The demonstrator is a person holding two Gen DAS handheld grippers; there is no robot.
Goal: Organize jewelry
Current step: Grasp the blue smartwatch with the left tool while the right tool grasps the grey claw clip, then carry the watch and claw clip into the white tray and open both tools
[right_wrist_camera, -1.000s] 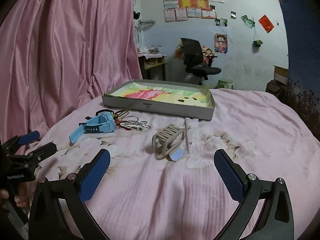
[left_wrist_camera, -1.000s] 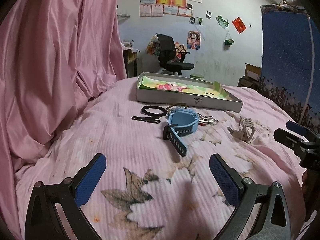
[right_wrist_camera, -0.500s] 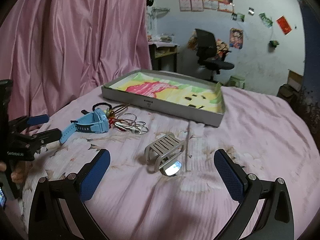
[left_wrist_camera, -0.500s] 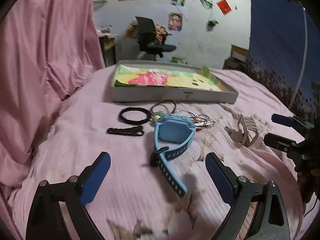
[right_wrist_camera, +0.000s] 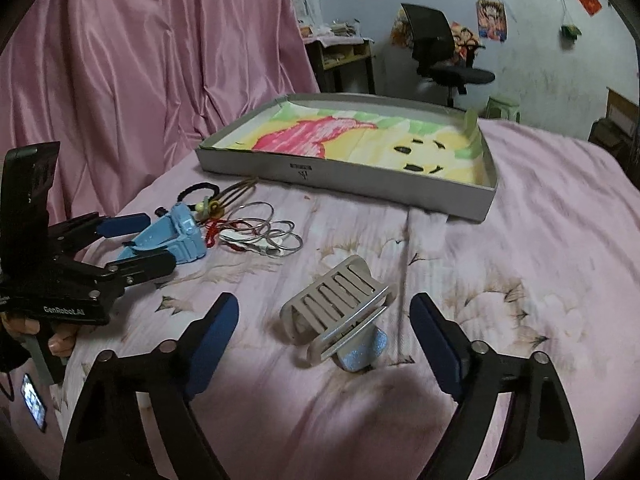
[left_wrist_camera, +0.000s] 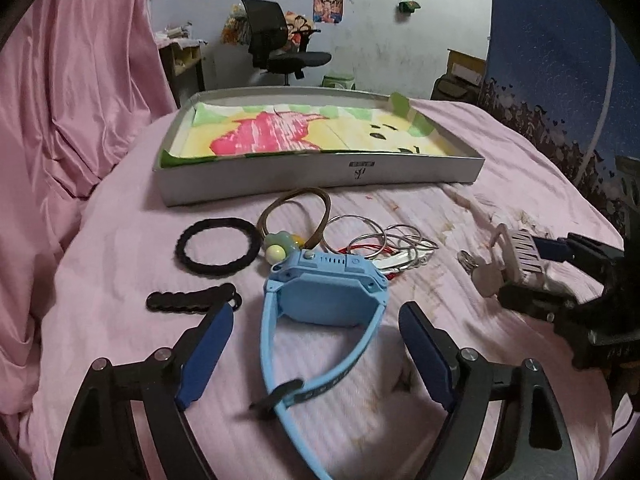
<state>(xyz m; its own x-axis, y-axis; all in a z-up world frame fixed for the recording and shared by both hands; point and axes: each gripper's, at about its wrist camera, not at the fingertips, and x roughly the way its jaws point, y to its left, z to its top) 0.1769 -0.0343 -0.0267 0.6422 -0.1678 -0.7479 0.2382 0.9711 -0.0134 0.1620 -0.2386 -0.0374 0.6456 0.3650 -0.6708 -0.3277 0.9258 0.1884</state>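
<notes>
Left tongs [left_wrist_camera: 316,344] stand parted with jaws that have just been narrowing; the watch [left_wrist_camera: 326,292] lies between the blue pads, not yet pinched. Right tongs [right_wrist_camera: 324,340] likewise parted and just narrowing, straddling the clip [right_wrist_camera: 340,304], pads clear of it.

Location: both items rest on the pink bed [right_wrist_camera: 540,240], in front of the box [left_wrist_camera: 320,178]. Beside the watch lie a hair tie [left_wrist_camera: 218,246], a black strip [left_wrist_camera: 190,300], a brown band [left_wrist_camera: 296,212] and thin rings [left_wrist_camera: 392,244], these last tangled with a red cord.

Handling, judged:
- Watch: rigid plastic case, soft springy strap looped toward the camera. Light. Best taken across the case sides; the strap would flex and slip out of a pinch.
- Clip: stiff slatted plastic, light, tilted on its side with a glittery piece under it. Grip across the slatted body; the curved face may skate on the pads.
- Bedding is soft, so pressing down will sink the item and not seat it.
</notes>
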